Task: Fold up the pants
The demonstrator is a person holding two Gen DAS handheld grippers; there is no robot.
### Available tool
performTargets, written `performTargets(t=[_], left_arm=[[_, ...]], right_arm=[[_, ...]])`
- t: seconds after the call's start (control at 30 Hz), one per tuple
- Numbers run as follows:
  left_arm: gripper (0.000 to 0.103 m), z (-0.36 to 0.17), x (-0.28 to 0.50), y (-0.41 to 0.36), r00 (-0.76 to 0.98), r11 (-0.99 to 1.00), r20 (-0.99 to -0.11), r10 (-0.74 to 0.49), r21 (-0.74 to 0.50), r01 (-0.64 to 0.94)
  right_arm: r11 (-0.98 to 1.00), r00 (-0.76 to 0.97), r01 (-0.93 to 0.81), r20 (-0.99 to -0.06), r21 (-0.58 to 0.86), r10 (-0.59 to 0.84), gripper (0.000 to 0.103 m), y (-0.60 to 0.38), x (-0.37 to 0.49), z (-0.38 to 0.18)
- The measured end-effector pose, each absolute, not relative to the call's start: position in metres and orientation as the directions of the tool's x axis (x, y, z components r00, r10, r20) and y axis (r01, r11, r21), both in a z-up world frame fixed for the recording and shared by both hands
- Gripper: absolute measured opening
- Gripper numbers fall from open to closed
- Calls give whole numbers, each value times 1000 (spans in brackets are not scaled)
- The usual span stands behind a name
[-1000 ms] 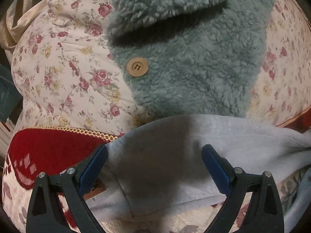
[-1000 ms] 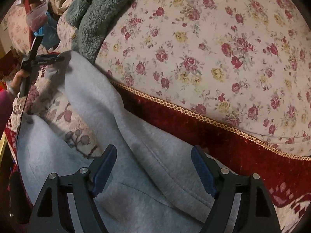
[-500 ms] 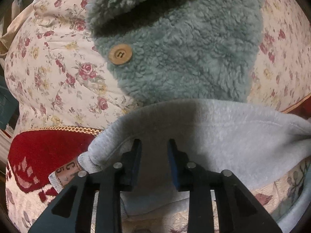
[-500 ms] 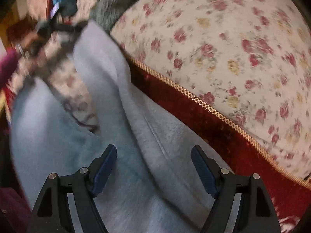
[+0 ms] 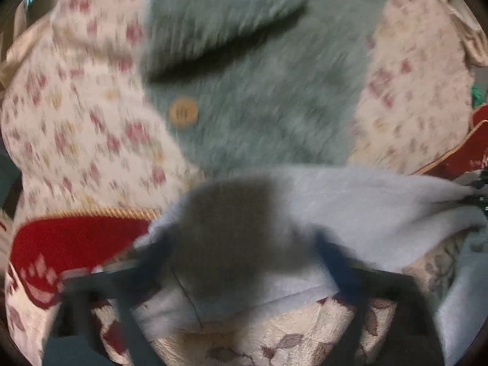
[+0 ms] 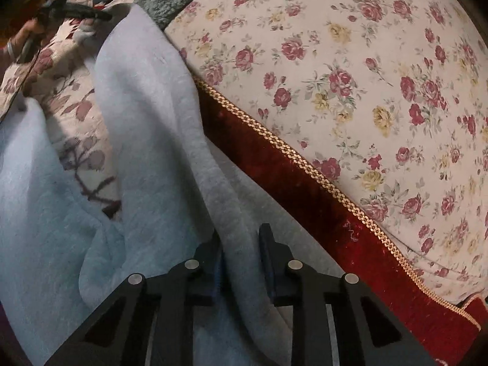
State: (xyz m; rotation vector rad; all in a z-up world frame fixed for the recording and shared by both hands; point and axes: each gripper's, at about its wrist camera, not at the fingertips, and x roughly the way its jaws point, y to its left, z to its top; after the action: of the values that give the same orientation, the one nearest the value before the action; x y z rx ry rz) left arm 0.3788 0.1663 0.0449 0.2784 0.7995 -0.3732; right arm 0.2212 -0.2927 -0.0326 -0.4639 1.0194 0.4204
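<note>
Grey fleece — the pants [image 6: 146, 128] — lies draped over a leaf-patterned cushion [image 6: 76, 97], one long fold running from 11 o'clock down to 6 o'clock in the right wrist view. The right hand-held gripper [image 6: 241, 256] is closing on that raised ridge of cloth, and its two dark pads press the fold from both sides. Pinching the doubled edge probably lets the person carry both layers over together for the fold.

In the left wrist view, which is blurred, the left hand-held gripper [image 5: 244, 253] is opening. Its jaws stand wide at 7 and 5 o'clock, and the pants' end [image 5: 231, 225] lies between them, untouched as far as the blur allows. That end looks as if it is being let go on the cushion, though I cannot say for certain.

Counted: one pair of pants, two hand-held grippers, one wooden button [image 5: 183, 112] on one teal fluffy garment [image 5: 259, 76] at 12 o'clock, one rose-print quilt [image 6: 350, 76] and one red cloth [image 6: 289, 183] with a single gold braid [image 6: 305, 158] — all well clear of the fold.
</note>
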Motion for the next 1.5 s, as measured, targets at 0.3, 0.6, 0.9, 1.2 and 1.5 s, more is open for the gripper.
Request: performTargets(t=[0.3, 0.6, 0.9, 1.2, 1.5], left_arm=[[103, 30, 402, 138, 580, 875, -812, -69, 230, 426], [12, 5, 415, 137, 608, 905, -793, 42, 288, 313], [12, 83, 348, 159, 703, 911, -711, 13, 299, 284], [12, 102, 260, 156, 715, 908, -699, -4, 297, 296], [12, 81, 152, 164, 699, 921, -713, -56, 233, 312]], right_arm=[[841, 455, -521, -881, -144, 131, 23, -293, 226, -33], [839, 505, -498, -860, -220, 74, 16, -285, 231, -32], [870, 620, -408, -784, -276, 42, 14, -300, 215, 33], [880, 682, -365, -730, -303, 31, 14, -319, 151, 94], [884, 687, -385, -722, -264, 83, 14, -325, 55, 113]])
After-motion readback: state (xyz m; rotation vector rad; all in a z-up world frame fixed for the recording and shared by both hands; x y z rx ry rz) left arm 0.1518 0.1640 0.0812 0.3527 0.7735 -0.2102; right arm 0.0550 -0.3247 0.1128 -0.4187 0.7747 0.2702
